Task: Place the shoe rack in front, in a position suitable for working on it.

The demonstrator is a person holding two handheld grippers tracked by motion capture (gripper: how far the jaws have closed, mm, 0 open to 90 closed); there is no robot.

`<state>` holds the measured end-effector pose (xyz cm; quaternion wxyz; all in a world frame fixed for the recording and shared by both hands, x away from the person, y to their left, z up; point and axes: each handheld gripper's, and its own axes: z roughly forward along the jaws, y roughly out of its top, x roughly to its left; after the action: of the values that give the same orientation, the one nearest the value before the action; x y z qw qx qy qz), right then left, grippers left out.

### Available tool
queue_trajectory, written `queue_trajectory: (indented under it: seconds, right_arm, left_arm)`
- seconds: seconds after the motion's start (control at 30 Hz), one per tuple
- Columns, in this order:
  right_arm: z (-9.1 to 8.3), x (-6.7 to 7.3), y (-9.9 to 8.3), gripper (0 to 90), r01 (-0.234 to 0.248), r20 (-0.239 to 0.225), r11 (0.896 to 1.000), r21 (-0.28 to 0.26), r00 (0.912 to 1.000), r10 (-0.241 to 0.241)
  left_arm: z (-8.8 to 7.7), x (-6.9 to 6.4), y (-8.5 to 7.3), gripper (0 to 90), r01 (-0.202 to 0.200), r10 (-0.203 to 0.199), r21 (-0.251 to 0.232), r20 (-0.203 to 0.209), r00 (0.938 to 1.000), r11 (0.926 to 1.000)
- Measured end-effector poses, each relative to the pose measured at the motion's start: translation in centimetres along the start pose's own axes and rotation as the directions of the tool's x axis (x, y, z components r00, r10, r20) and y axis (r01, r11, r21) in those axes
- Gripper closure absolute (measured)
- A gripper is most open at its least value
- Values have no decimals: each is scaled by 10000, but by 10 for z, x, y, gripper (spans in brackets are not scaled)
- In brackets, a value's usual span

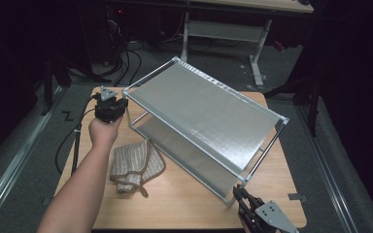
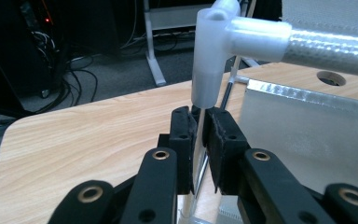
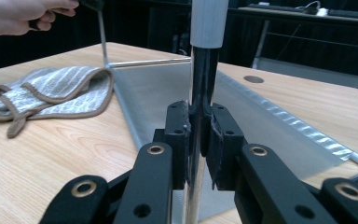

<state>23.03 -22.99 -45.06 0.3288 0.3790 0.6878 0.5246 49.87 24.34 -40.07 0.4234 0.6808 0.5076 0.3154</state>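
Rack [image 1: 209, 107] — silvery fabric, tubular frame

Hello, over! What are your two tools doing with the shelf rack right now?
Left tool shut on rack corner post. Right tool shut on opposite post. Folded cloth lies beside rack, not blocking.

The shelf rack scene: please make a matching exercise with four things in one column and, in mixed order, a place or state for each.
Things:
1. left gripper
2. right gripper
3. striped cloth
4. shelf rack

Places or states:
A. lies crumpled on the table
B. shut on a far corner post
C. stands tilted, two grey tiers
D. shut on a near corner post

Pairs: 1-B, 2-D, 3-A, 4-C
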Motion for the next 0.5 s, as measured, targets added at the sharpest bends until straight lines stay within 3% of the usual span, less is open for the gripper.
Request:
queue_trajectory:
  seconds: [0.17, 0.37, 0.5]
  right_arm:
    - [9, 8, 1, 801, 145, -294, 9999, 33, 9995, -144]
    - [17, 12, 2, 801, 241, -620, 9997, 21, 9978, -239]
    - [24, 17, 4, 801, 283, -917, 9996, 10, 9954, -281]
  left_arm:
    - [-1, 10, -1, 752, 585, -584, -59, 103, 9982, 9983]
    - [-25, 7, -13, 661, 535, -527, -502, 180, 9985, 9973]
    - [-51, -1, -33, 632, 365, -341, -497, 478, 9983, 9981]
